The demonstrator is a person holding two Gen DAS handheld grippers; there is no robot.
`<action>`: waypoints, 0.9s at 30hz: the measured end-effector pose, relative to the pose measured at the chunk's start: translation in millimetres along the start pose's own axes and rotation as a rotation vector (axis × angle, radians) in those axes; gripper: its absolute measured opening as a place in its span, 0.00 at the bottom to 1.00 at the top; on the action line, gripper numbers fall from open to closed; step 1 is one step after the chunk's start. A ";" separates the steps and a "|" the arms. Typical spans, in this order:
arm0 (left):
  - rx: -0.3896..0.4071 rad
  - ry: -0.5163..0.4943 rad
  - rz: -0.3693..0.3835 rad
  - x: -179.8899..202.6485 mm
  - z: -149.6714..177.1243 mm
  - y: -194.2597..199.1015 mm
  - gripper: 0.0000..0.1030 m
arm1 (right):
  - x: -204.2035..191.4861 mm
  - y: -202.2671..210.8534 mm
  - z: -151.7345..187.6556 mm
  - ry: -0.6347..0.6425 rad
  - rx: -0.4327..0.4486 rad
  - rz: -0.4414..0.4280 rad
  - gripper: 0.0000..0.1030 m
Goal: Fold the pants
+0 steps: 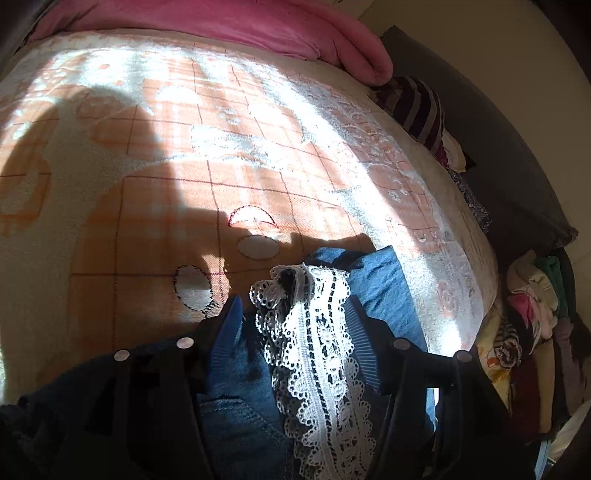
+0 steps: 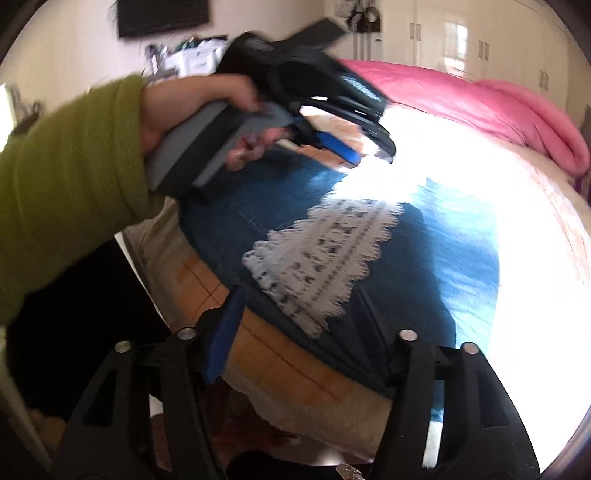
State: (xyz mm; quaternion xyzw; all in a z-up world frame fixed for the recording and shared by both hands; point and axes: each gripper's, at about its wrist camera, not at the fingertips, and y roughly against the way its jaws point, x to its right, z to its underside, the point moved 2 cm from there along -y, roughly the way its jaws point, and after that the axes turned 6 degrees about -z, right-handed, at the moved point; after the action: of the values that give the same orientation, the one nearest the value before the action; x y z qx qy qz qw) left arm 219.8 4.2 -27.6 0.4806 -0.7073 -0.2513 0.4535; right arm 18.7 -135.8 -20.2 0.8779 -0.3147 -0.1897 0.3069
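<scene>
Left wrist view: left gripper (image 1: 295, 314) points down at the bed, jaws spread. The pants (image 1: 380, 291), blue denim with a white lace strip (image 1: 314, 350), lie bunched between and under the two fingers; the lace runs up the gap between them. Cannot tell whether either pad touches the cloth; nothing is pinched. The pants rest on an orange-and-cream checked blanket (image 1: 166, 166), partly sunlit, partly in shadow. Pink quilt (image 1: 229, 26) along the far edge of the bed. Heap of mixed clothes (image 1: 532, 306) off the right side of the bed

Right wrist view (blurred): right gripper (image 2: 295, 321) jaws spread, above the near edge of the pants (image 2: 424, 266); the lace strip (image 2: 321, 251) lies on top of the denim just ahead of the fingers, not held. The left gripper (image 2: 369, 147) is above the far side of the pants, carried by a hand (image 2: 207, 110) in a green sleeve (image 2: 66, 177); its jaws stand apart. Pink quilt (image 2: 480, 107) behind
</scene>
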 end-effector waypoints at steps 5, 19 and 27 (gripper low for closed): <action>0.073 -0.010 -0.011 10.4 1.7 31.3 0.70 | 27.1 29.3 5.4 -0.081 0.051 0.039 0.58; 0.200 0.069 0.014 29.4 94.1 90.4 0.83 | 70.3 62.3 23.5 -0.190 0.143 0.128 0.72; 0.173 0.030 -0.046 39.5 120.7 95.4 0.83 | 76.1 67.3 27.2 -0.204 0.153 0.141 0.75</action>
State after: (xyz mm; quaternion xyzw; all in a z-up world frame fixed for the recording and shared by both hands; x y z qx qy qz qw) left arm 65.1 -2.0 7.9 0.5379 -0.7082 -0.1924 0.4148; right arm 30.5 -239.4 -6.6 0.8505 -0.4188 -0.2316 0.2182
